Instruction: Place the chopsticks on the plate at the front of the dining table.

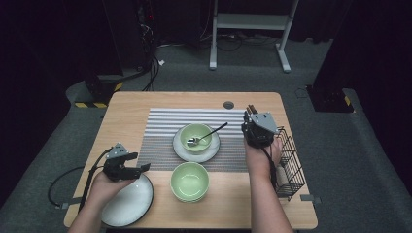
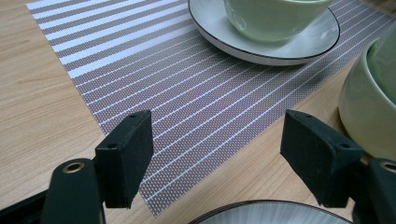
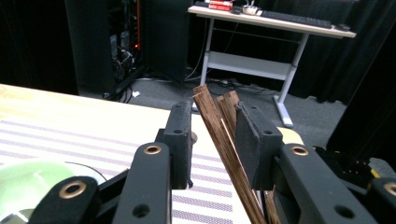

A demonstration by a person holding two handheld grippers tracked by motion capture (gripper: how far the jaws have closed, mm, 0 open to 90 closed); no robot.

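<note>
At the right of the high view, the right gripper (image 1: 252, 112) clasps a bundle of brown chopsticks (image 3: 223, 135) between its jaws, above the striped placemat (image 1: 160, 127), while the left gripper (image 1: 140, 162) at lower left gapes empty.

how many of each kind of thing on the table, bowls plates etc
green bowls: 2
plates: 2
spoon: 1
striped placemat: 1
black wire basket: 1
bundle of brown chopsticks between the right gripper's jaws: 1
total: 8
</note>
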